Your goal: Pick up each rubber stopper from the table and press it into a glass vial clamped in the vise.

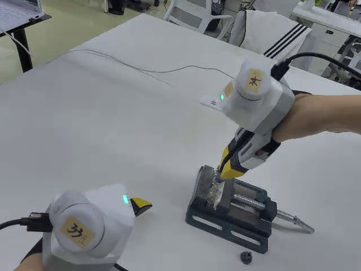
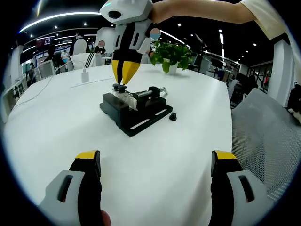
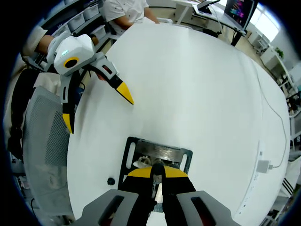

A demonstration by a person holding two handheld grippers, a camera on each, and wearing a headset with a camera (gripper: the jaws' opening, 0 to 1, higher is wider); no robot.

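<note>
We are pressing the right claw (image 1: 219, 176), pinched shut on what looks like a stopper (image 3: 157, 168), onto the vial (image 1: 215, 192) in the vise (image 1: 248, 217). We should be pushing straight down, centred and gently. The left claw (image 2: 155, 157) is hanging wide open and empty, near left. A spare stopper (image 1: 246, 257) is lying on the counter (image 1: 113, 113) just near of the vise.
</note>
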